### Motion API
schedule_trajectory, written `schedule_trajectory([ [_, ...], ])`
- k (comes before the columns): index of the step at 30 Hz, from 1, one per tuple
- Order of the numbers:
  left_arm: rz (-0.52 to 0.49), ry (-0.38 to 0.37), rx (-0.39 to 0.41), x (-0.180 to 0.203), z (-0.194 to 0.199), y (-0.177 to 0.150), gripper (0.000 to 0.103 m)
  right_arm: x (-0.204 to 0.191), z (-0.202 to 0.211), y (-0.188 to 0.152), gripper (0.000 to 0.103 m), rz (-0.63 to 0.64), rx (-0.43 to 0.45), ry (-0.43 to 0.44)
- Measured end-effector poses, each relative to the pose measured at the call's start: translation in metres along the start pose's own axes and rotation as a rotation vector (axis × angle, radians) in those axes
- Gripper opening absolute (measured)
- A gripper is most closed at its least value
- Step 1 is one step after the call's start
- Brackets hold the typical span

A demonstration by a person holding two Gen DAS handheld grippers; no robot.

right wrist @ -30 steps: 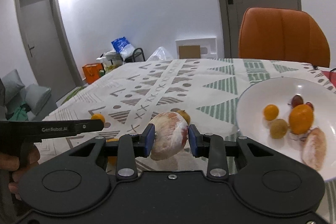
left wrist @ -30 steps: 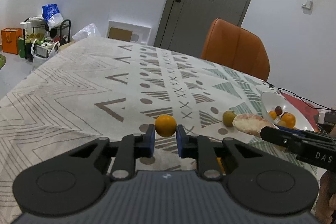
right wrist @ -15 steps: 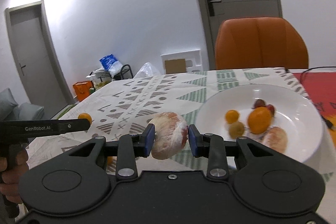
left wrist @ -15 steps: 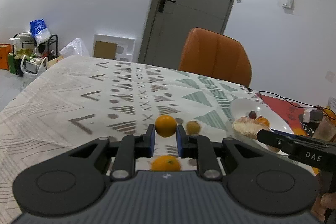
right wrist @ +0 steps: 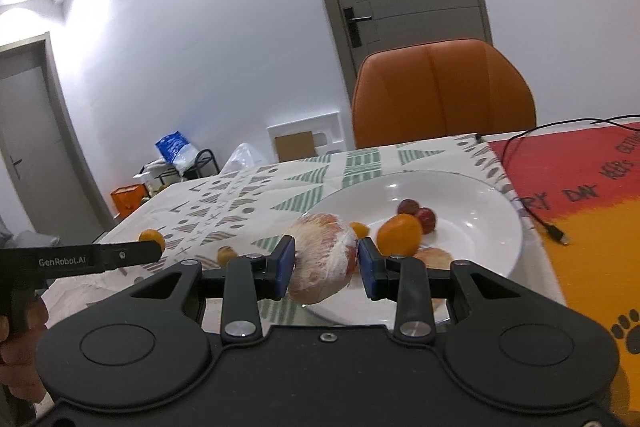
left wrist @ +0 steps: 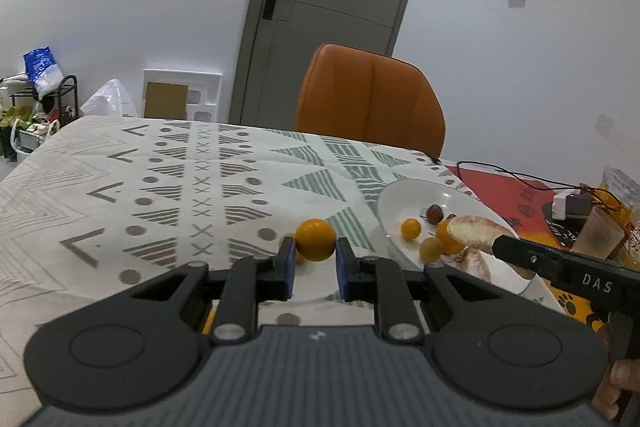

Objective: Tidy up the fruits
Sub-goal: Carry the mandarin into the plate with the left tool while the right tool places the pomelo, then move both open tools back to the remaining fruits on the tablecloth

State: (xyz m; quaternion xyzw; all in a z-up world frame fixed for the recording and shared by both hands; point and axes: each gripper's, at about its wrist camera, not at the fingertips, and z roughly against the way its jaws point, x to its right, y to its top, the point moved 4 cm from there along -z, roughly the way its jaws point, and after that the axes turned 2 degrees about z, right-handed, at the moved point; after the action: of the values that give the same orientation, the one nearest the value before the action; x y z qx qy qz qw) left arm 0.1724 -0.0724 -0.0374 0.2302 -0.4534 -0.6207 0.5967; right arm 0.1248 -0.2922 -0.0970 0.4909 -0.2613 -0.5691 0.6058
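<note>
My left gripper [left wrist: 315, 251] is shut on a small round orange fruit [left wrist: 315, 239], held above the patterned tablecloth just left of the white plate [left wrist: 394, 193]. My right gripper [right wrist: 326, 255] is shut on a large peeled citrus in clear wrap [right wrist: 322, 259], above the near left rim of the plate [right wrist: 488, 199]. The plate holds an orange [right wrist: 399, 234], two dark red fruits [right wrist: 409, 206], a small orange fruit [right wrist: 359, 228] and another peeled piece [right wrist: 434, 258]. In the right wrist view the left gripper [right wrist: 154, 251] shows at the left with its fruit.
An orange chair [left wrist: 370, 99] stands behind the table's far edge. A black cable [right wrist: 536, 219] crosses the red and yellow mat [right wrist: 588, 203] right of the plate. Cups and a charger [left wrist: 572, 205] sit at the far right. A small fruit [right wrist: 226, 254] lies on the cloth.
Both grippers have carried their fruit to the right, toward the plate. The wrapped citrus has gone from over the cloth to over the plate's near rim. Both grips are unchanged.
</note>
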Motion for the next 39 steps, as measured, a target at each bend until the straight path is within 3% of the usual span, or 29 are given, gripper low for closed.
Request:
schedule_trajectory([
  [31,-0.11,-0.086,-0.006,0.084,-0.044,0.013,0.019,0.074,-0.005,0.017,0.034,-0.112,0.103,-0.125],
  [33,-0.115,-0.087,-0.007,0.087,-0.046,0.014,0.019,0.077,-0.004,0.018,0.044,-0.119,0.12,-0.134],
  [34,-0.118,-0.089,-0.008,0.088,-0.047,0.015,0.019,0.079,-0.003,0.017,0.057,-0.123,0.118,-0.146],
  [39,-0.126,-0.098,-0.013,0.094,-0.05,0.016,0.019,0.08,0.005,0.011,0.064,-0.121,0.083,-0.147],
])
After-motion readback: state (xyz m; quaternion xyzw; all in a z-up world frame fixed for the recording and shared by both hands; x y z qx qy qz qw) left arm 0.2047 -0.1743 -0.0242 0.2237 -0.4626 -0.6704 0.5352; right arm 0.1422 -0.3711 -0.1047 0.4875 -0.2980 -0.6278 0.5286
